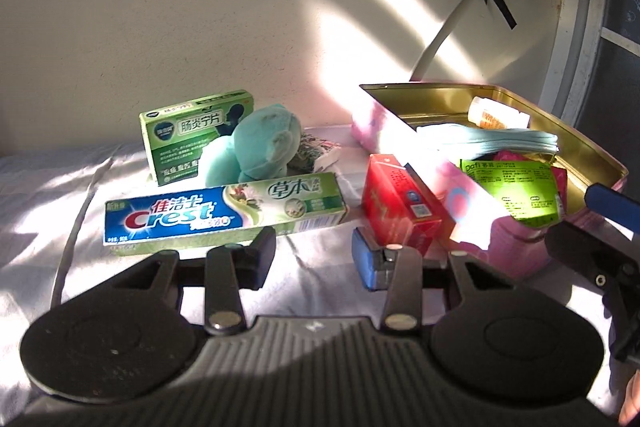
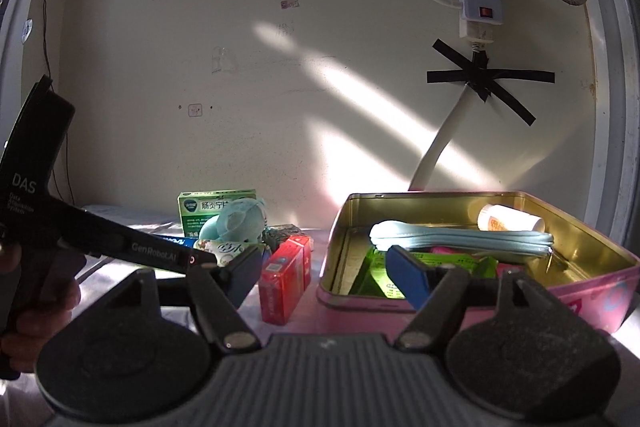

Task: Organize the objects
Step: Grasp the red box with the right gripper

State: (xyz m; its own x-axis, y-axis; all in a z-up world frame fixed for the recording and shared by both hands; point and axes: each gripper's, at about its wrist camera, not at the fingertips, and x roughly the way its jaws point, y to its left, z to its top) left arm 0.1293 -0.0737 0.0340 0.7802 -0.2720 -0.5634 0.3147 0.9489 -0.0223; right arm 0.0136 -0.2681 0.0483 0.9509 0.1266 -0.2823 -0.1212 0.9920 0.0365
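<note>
Fingers on the left gripper (image 1: 316, 259) are spread with nothing between them, hovering right by the red box (image 1: 400, 205) beside the pink tin (image 1: 592, 151); right gripper (image 2: 324, 271) is spread and empty too. Looks like the pick-up step, so next is closing on that glossy upright carton and dropping it into the half-full tin.

The toothpaste box (image 1: 224, 213) is blue and pale green with red-and-white lettering, beside a teal plush toy (image 1: 260, 147) and a green medicine box (image 1: 188, 135). The tin (image 1: 592, 155) is pink outside, gold inside. The small carton (image 1: 394, 203) is red.
</note>
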